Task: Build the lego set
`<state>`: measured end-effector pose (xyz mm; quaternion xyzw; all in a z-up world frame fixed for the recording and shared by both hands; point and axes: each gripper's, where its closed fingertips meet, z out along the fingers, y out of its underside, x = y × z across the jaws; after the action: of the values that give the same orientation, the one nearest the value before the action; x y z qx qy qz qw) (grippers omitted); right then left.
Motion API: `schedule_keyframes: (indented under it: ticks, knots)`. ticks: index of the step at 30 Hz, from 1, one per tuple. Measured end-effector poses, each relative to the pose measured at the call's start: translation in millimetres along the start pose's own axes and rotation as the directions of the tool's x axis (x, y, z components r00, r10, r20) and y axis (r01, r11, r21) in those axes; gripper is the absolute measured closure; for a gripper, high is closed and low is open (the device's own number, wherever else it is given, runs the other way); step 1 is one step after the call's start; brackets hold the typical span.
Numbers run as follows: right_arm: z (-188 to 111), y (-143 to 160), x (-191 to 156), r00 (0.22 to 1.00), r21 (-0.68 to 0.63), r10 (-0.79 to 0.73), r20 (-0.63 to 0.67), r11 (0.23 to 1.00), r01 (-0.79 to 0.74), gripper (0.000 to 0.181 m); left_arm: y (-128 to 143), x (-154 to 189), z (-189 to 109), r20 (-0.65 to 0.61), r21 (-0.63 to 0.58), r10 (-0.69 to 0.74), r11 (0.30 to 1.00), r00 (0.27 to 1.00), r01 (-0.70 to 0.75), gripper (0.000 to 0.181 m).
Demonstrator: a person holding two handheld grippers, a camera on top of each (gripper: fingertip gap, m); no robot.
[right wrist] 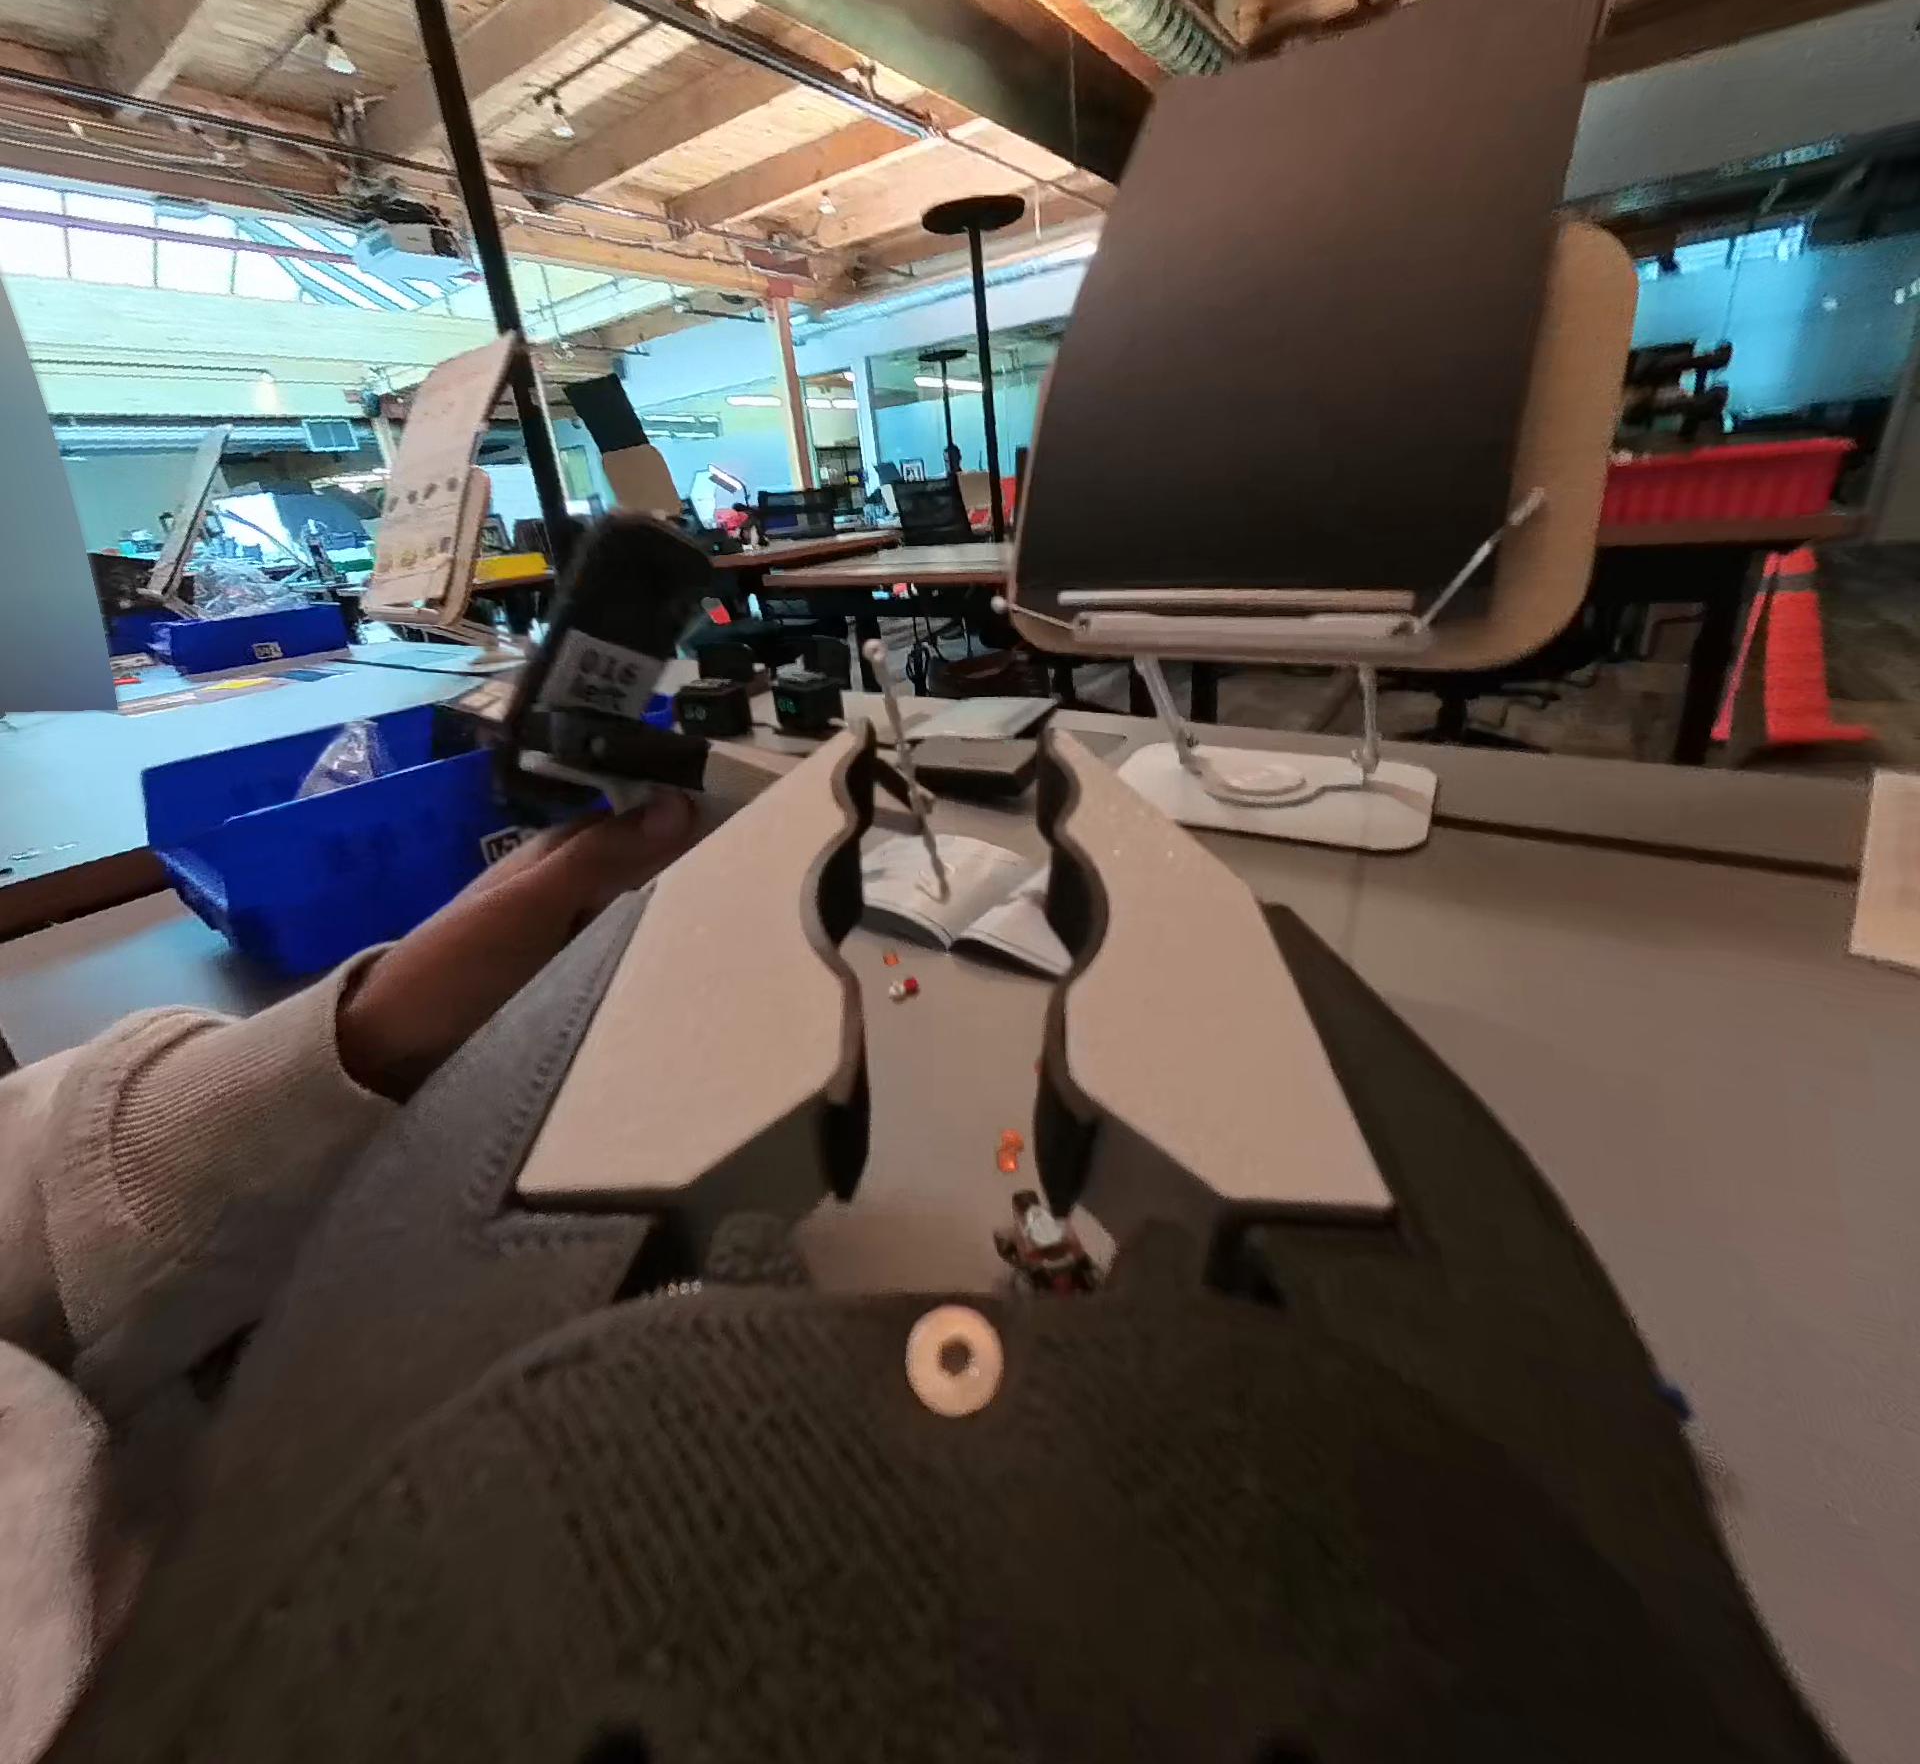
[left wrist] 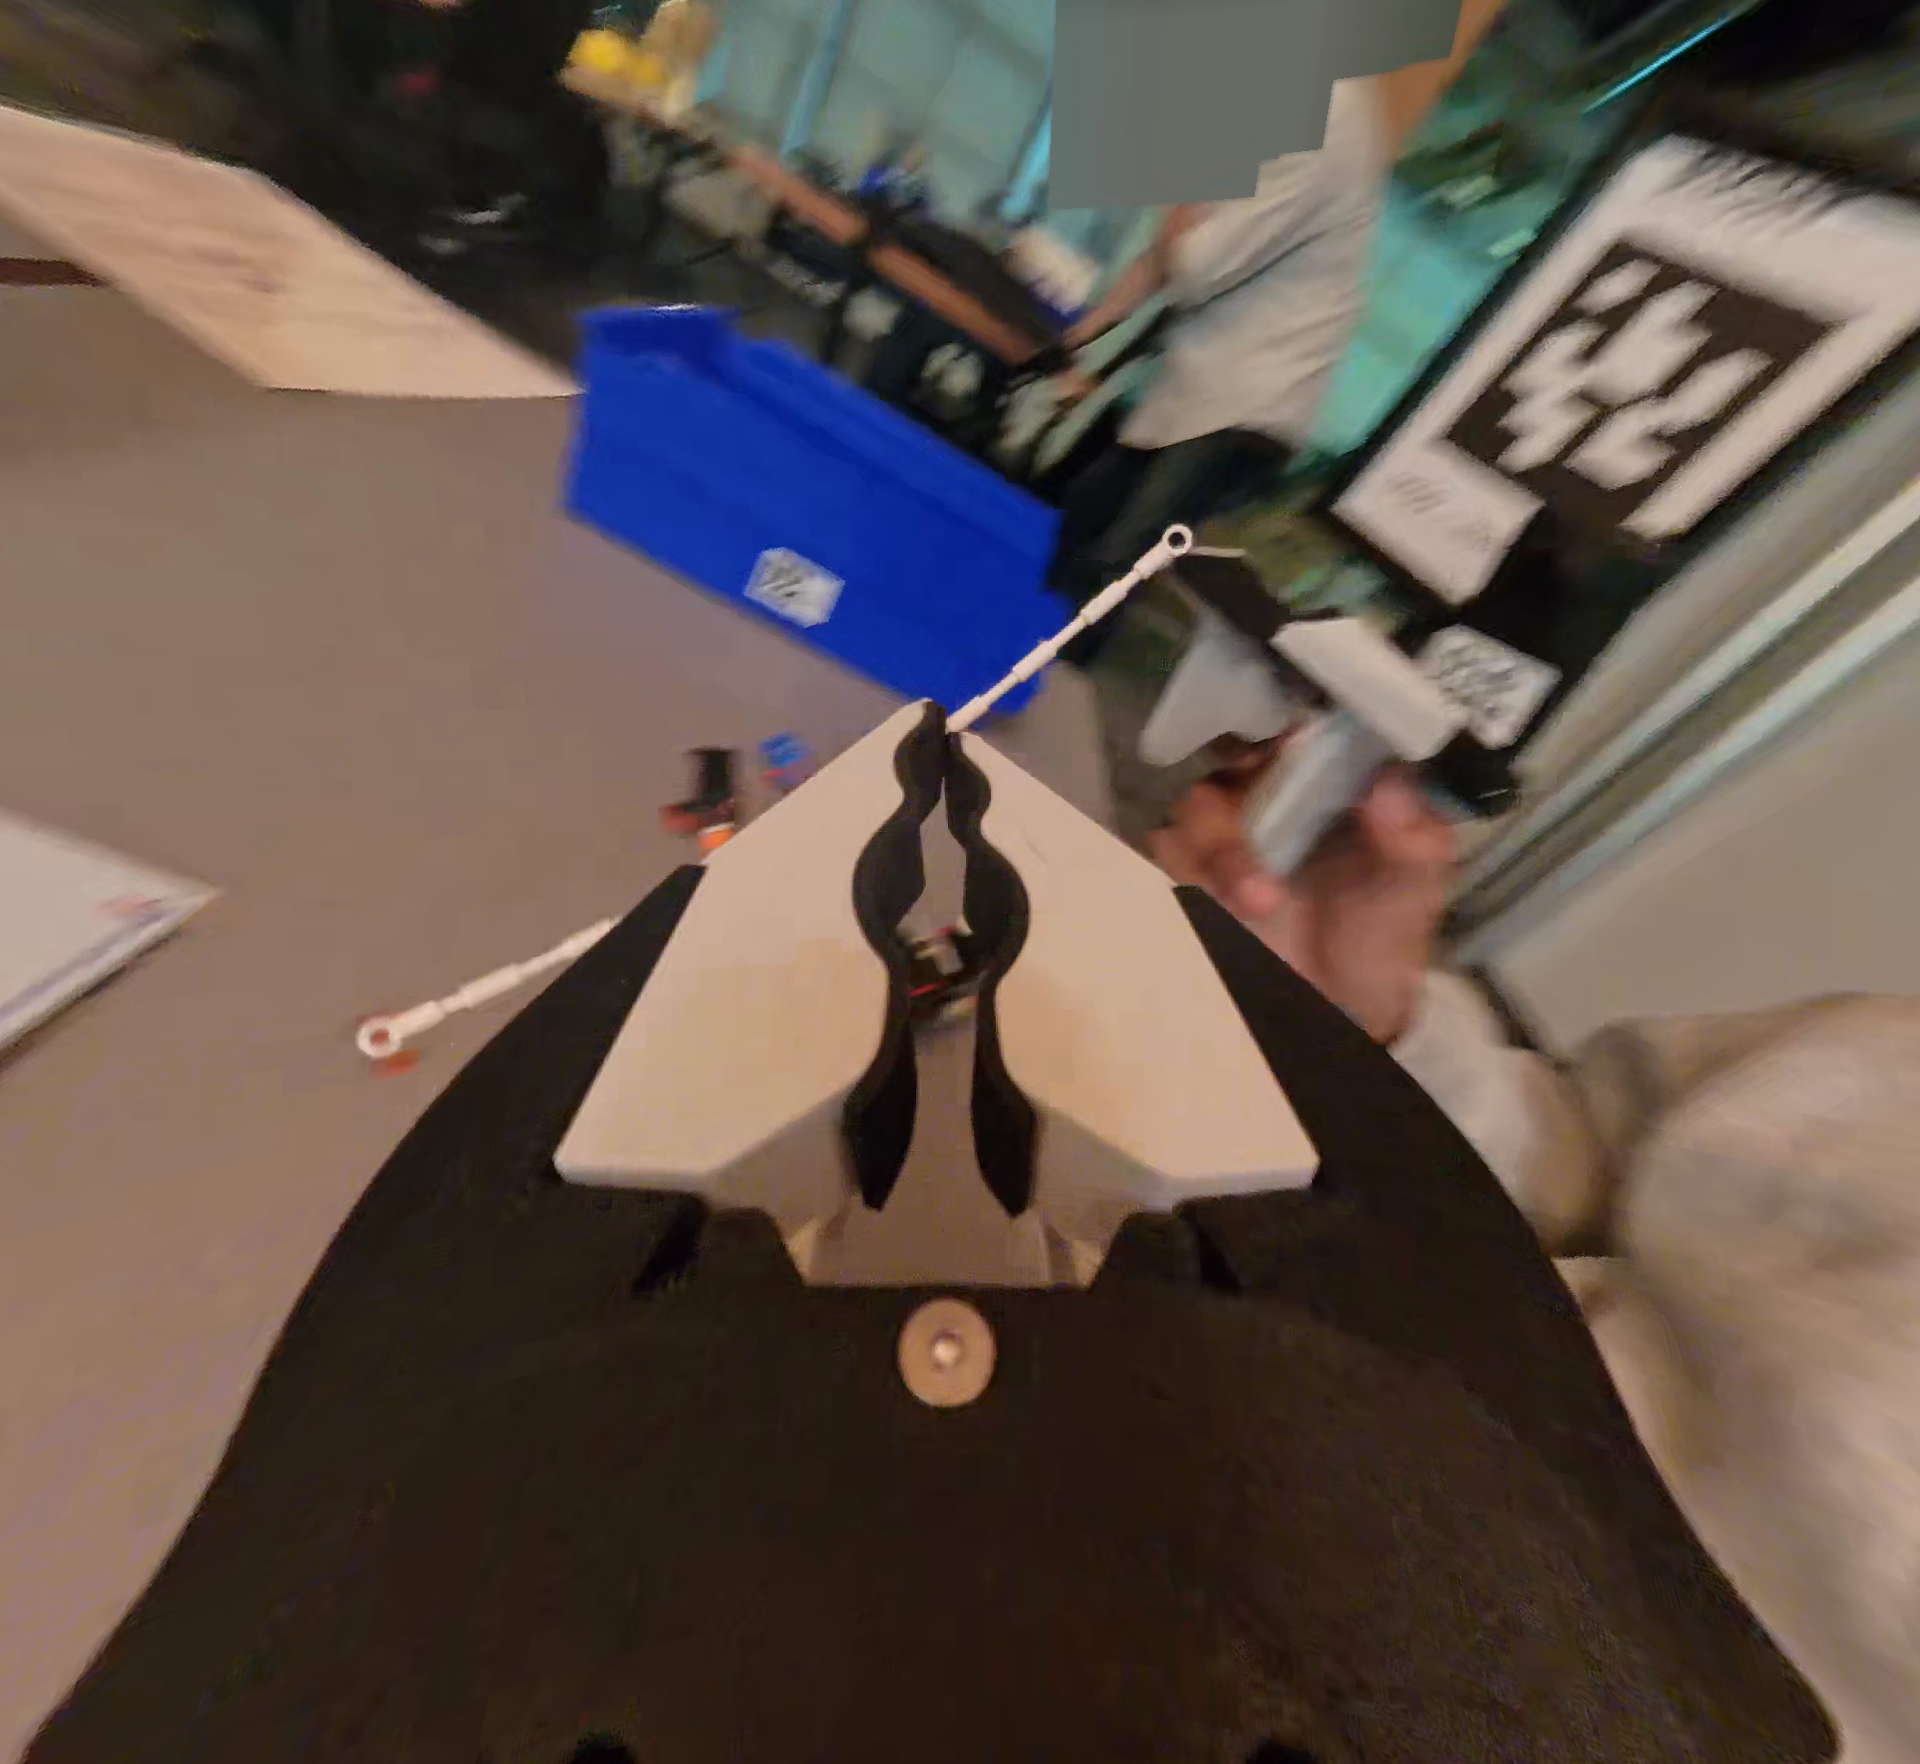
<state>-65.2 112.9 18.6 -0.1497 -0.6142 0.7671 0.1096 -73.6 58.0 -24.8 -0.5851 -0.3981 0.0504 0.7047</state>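
Observation:
My left gripper is shut on a thin white rod piece with a ring at its far end, held above the grey table. A similar white ringed end shows at lower left, running behind the finger; I cannot tell if it is the same piece. My right gripper is open and empty, and the white rod stands between its fingertips. A small black and red build sits on the table by its base. Another small black and red build and a blue piece lie beyond the left gripper.
A blue bin stands at the table's far side and also shows in the right wrist view. An open instruction booklet and loose orange bits lie ahead. A tablet on a stand stands at the back right. Spacing between my two grippers at the tips: around 8 cm.

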Motion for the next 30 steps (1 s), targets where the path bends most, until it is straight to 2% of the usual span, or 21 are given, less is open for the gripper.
schedule_keyframes:
  ticks: [4, 8, 14, 18, 21, 30]
  knots:
    - [-5, -21, -20, 0.995, 0.070, -0.066, 0.071, 0.996, 0.061, 0.159, 4, 35, 11, -0.289, -0.001, -0.157, 0.986, 0.944, 0.164, 0.181]
    - [-8, -29, -37, 0.981, 0.065, -0.084, 0.174, 0.995, 0.074, 0.163, 11, 51, 17, -0.397, -0.035, -0.186, 0.982, 0.899, 0.187, 0.181]
    - [-7, -23, -41, 0.969, 0.017, -0.184, 0.166, 0.983, 0.184, 0.167, 20, 67, 22, -0.416, -0.078, -0.124, 0.992, 0.901, 0.100, 0.181]
    - [-6, -18, -50, 0.950, 0.006, -0.248, 0.191, 0.968, 0.251, 0.169, 21, 72, 23, -0.435, -0.086, -0.126, 0.991, 0.892, 0.098, 0.181]
    - [-6, -19, -52, 0.946, 0.013, -0.268, 0.183, 0.963, 0.270, 0.181, 22, 73, 23, -0.441, -0.090, -0.128, 0.991, 0.888, 0.098, 0.181]
    - [-6, -15, -51, 0.948, 0.001, -0.245, 0.204, 0.968, 0.250, 0.180, 24, 81, 23, -0.460, -0.100, -0.103, 0.993, 0.882, 0.064, 0.181]
